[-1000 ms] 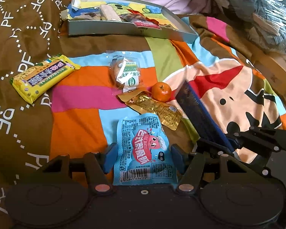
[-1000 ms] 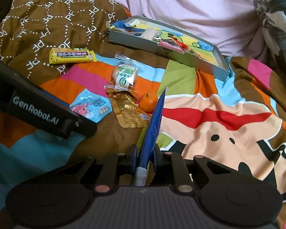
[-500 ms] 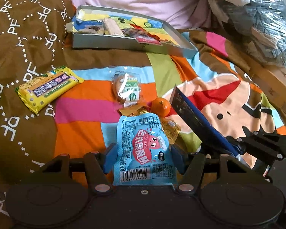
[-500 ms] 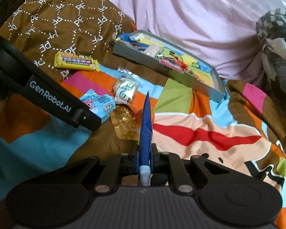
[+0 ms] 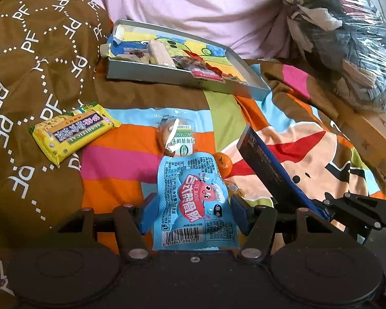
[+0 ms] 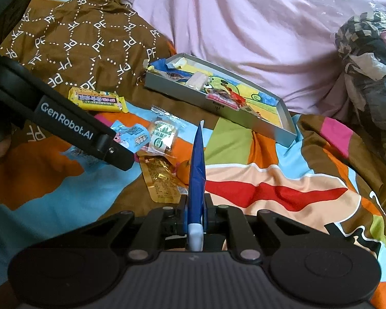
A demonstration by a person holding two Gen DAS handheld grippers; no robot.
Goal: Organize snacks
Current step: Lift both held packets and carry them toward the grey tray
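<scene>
Light blue and glossy, the snack pouch (image 5: pixel 195 203) stands between the pads of the left gripper (image 5: pixel 194 213), which clamp its two side edges and hold it up off the bedspread (image 5: pixel 121 164); its face shows a red cartoon figure, white lettering and a barcode along the near edge. The right gripper (image 6: pixel 195 215) is squeezed tight on a flat dark blue packet (image 6: pixel 196 170), seen edge-on as a thin blade from its own camera and as a long dark slab with fine print from the left one.

Just beyond the pouch lie a crinkled gold sachet (image 6: pixel 160 177) and a small orange mandarin (image 5: pixel 224 163) touching it. Next comes a clear wrapper with a green-and-white label over a round pastry (image 5: pixel 178 139). Off to the left, partly on the brown patterned quilt (image 5: pixel 38 51), rests a yellow bar (image 5: pixel 74 132) with a purple label. Farther back sits a shallow grey box (image 5: pixel 182 78) with a colourful cartoon lining, several small wrapped snacks already inside. Behind it rises pink fabric (image 5: pixel 193 5).
</scene>
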